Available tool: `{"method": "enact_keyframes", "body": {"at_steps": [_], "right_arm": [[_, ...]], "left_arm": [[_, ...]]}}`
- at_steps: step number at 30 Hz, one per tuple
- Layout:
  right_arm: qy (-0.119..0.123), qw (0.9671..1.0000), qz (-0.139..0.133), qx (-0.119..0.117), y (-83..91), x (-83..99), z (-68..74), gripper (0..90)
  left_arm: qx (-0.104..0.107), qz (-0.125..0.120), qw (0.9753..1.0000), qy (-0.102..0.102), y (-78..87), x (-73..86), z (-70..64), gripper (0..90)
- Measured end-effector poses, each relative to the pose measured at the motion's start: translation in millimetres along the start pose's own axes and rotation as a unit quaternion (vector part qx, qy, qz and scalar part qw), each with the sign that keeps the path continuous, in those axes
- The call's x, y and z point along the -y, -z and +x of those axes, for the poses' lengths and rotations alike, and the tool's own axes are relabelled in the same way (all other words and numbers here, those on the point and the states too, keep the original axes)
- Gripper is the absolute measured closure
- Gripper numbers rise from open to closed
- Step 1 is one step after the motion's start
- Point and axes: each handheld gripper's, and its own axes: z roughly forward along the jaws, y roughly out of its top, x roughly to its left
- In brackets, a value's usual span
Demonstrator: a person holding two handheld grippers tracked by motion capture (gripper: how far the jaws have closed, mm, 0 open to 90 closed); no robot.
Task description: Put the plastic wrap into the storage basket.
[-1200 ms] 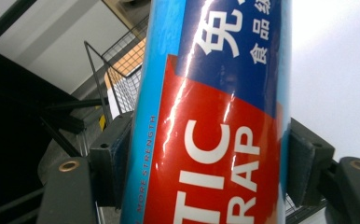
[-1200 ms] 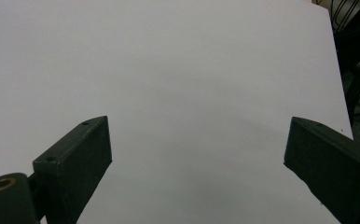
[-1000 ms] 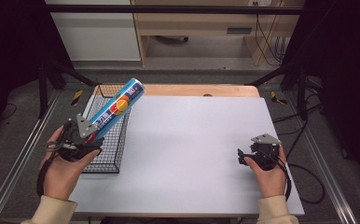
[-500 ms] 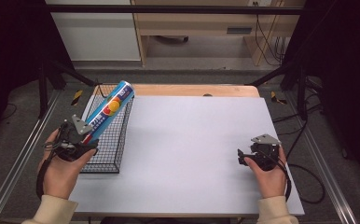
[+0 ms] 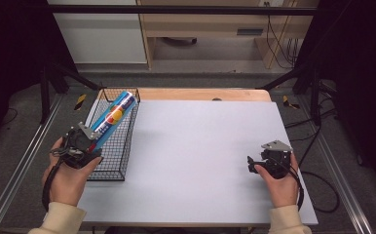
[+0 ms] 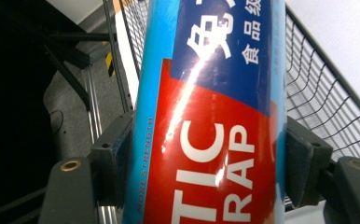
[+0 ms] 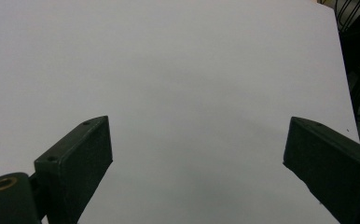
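Black wire basket (image 5: pixel 109 161) at frame left lies under the blue tube (image 5: pixel 114 116), clamped by the left gripper (image 5: pixel 89 142). Lower right, the right gripper (image 5: pixel 252 163) gapes over bare white table (image 5: pixel 200 146).

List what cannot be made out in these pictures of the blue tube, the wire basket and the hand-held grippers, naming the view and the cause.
- Blue tube: full label wording, left gripper view; cut off by the picture's edges.
- Wire basket floor beneath the tube, high view; hidden by the tube.
- Left hand-held gripper jaws, high view; too small.
- Right hand-held gripper body, right gripper view; cut off below.
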Motion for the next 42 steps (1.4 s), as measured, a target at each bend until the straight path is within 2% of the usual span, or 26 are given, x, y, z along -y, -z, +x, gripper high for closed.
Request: {"method": "enact_keyframes", "body": {"at_steps": [3,11,12,24,29,30,33,34,37,38,42], "right_arm": [[0.002,1.0000,-0.001,-0.001,-0.3,0.0,-0.7,8.1],[0.002,1.0000,0.001,-0.003,-0.4,0.2,-0.5,8.1],[0.002,1.0000,0.002,-0.003,-0.7,0.2,-0.3,8.1],[0.000,1.0000,0.002,-0.006,-0.9,0.4,-0.3,8.1],[0.001,1.0000,0.002,-0.006,-0.8,0.3,0.5,8.1],[0.001,1.0000,0.002,-0.007,-0.8,0.2,0.6,8.1],[0.002,0.9999,0.005,-0.009,-1.3,0.6,0.5,8.0],[0.002,0.9999,0.005,-0.009,-1.3,0.7,0.5,8.1],[0.002,0.9999,0.004,-0.010,-1.3,0.5,0.4,8.1],[0.002,0.9999,0.004,-0.011,-1.3,0.6,0.3,8.1],[0.003,0.9999,0.003,-0.010,-1.1,0.4,0.7,8.1]], "left_arm": [[-0.003,0.008,0.9999,-0.007,-3.2,0.3,-0.3,30.5],[-0.002,0.033,0.9995,0.003,-15.1,2.7,-1.2,30.6],[0.000,0.043,0.9990,0.011,-16.5,2.1,-0.5,30.7],[-0.002,0.057,0.9979,0.031,-16.9,0.0,2.2,30.9],[-0.005,0.067,0.9974,0.027,-21.7,-1.2,-0.6,31.0],[0.000,0.076,0.9968,0.024,-24.1,-2.1,-2.1,31.0],[-0.002,0.087,0.9960,0.019,-26.5,-2.8,-4.0,31.1],[-0.005,0.094,0.9955,0.012,-28.6,-3.1,-5.6,31.0],[0.000,0.099,0.9949,0.018,-31.1,-2.8,-4.8,31.1],[-0.003,0.108,0.9940,0.018,-33.5,-3.2,-5.5,31.1],[0.001,0.121,0.9926,0.009,-36.6,-4.4,-7.3,31.1]]}}
